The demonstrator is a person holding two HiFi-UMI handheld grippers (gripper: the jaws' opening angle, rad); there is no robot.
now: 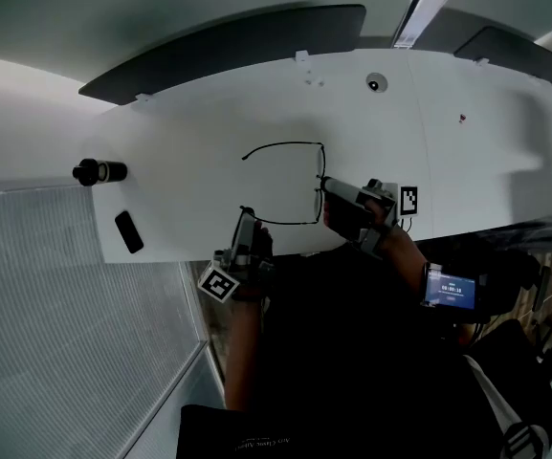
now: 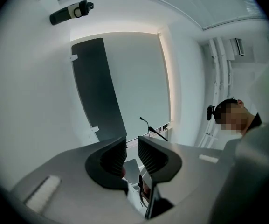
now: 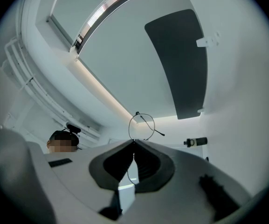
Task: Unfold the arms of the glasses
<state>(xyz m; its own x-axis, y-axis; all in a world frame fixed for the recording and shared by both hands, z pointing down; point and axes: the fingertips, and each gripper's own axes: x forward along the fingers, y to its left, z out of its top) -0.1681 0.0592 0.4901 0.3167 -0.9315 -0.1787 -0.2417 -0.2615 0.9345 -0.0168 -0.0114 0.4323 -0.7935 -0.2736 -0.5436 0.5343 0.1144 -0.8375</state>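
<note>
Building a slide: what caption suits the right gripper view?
Right gripper pinching the glasses by the wire rim, the lens ring standing above its shut jaws.

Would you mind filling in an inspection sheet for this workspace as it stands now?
Surface: no worktop seen; a white backdrop only.
Job's things: glasses held in the air, both arms seemingly swung out.
Clutter: black cylindrical device and small black object on the backdrop.
Grippers: right gripper shut on the glasses' front; left gripper jaws apart, near an arm's tip.
Cables: nothing seen.
Surroundings: dark panels, ceiling light, dome camera.
</note>
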